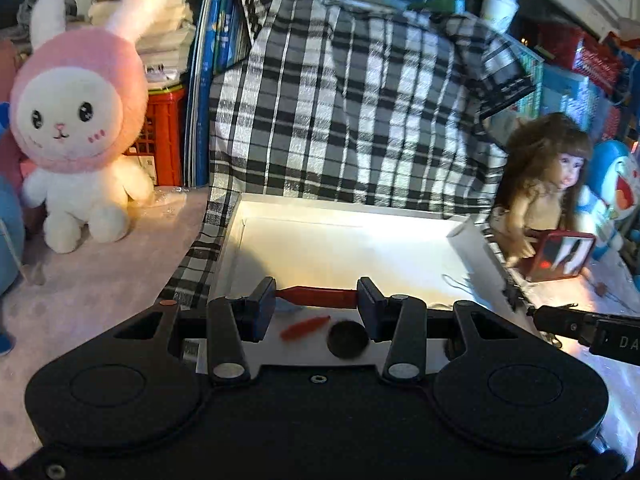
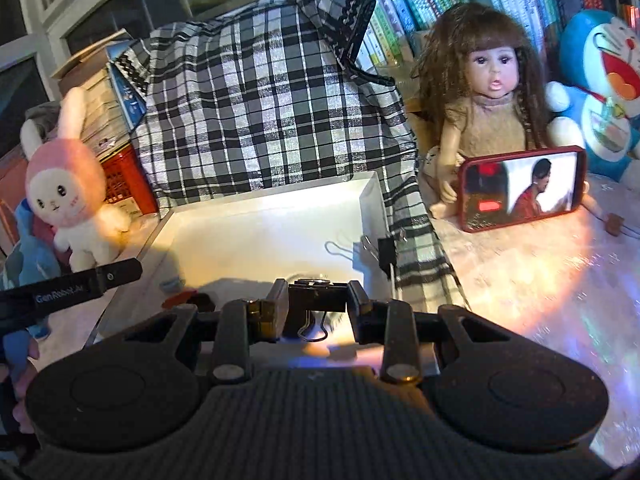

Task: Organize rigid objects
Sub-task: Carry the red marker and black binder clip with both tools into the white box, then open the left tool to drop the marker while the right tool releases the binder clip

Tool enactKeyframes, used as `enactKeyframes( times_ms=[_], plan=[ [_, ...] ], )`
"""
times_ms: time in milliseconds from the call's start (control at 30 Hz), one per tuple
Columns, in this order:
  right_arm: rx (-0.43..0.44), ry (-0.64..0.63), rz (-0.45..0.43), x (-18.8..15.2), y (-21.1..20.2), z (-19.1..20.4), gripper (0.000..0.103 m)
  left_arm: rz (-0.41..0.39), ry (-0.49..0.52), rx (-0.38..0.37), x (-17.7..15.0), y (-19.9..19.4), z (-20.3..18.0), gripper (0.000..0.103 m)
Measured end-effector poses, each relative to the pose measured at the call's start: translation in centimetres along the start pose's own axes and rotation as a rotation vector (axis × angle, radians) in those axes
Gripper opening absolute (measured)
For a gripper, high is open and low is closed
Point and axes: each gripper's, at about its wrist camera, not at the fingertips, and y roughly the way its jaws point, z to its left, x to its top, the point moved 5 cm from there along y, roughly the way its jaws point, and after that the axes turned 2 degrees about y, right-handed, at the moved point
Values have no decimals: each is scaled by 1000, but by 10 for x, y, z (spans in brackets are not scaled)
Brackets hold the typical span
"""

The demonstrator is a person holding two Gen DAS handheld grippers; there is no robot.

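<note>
My left gripper (image 1: 317,298) is shut on a flat red piece (image 1: 320,295), held crosswise above the near end of a white open box (image 1: 344,208). Below it in the box lie an orange-red sliver (image 1: 305,327) and a dark round disc (image 1: 347,339). In the right wrist view my right gripper (image 2: 318,300) is shut on a black binder clip (image 2: 316,302), whose wire handle hangs down over the same box (image 2: 372,200). Another binder clip (image 2: 386,254) is clipped on the box's right wall. Each gripper's tip shows at the edge of the other's view.
A plaid cloth (image 1: 352,100) is draped behind the box. A pink rabbit plush (image 1: 80,120) sits to the left. To the right are a long-haired doll (image 2: 488,92), a phone in a red case (image 2: 520,188), and a blue cat plush (image 2: 600,92). Books line the back.
</note>
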Motion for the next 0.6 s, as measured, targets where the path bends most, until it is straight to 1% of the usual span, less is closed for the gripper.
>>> enactKeyframes(
  times_ms=[100,200,367,600],
  plan=[
    [-15,-10,16,7,19,4,36,28,9,18,5,24,3,42],
    [-26,-17,30,13,39,8,36,40,17,37,8,44,6,42],
    [-39,-17,55,21,69,11,36,60,27,60,11,71,10,42],
    [-58,-31,86,21,104,14,36,87,12,78,8,99,19,42]
  ],
)
